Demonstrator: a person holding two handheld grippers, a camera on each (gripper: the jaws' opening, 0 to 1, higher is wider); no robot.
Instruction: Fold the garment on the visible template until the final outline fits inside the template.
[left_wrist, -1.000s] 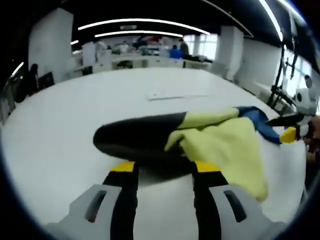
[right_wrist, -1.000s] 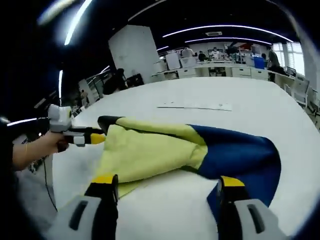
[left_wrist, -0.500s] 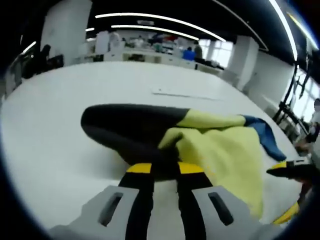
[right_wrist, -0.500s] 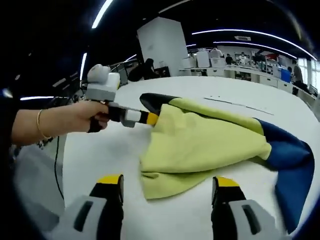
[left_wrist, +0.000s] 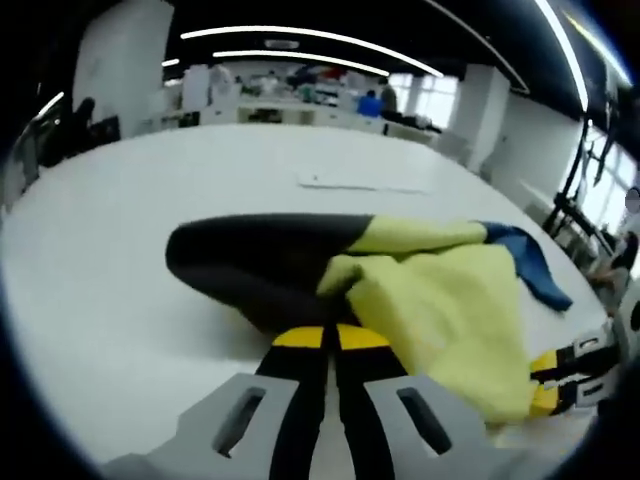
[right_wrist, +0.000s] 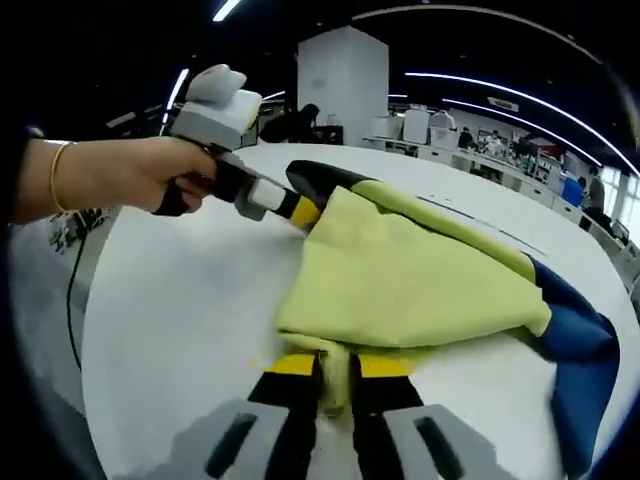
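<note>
The garment lies crumpled on the white table (left_wrist: 110, 280). It has a black part (left_wrist: 260, 260), a yellow part (left_wrist: 440, 310) and a blue part (left_wrist: 530, 265). My left gripper (left_wrist: 330, 338) is shut on its near edge, where black meets yellow. In the right gripper view the yellow cloth (right_wrist: 400, 280) spreads in front, with blue (right_wrist: 580, 350) at the right and black (right_wrist: 320, 180) at the back. My right gripper (right_wrist: 335, 362) is shut on the yellow hem, a fold of it showing between the jaws. The left gripper (right_wrist: 303, 213), held by a hand (right_wrist: 130, 175), pinches the yellow corner.
A thin pale strip (left_wrist: 350, 185) lies on the table beyond the garment. The right gripper (left_wrist: 545, 380) shows at the yellow cloth's right edge. Desks, pillars and people stand far behind the table (right_wrist: 180, 330), and a cable (right_wrist: 72, 300) hangs at its left edge.
Both grippers have gone from open to shut. The left closed on the black and yellow edge. The right came up to the yellow hem and closed on it.
</note>
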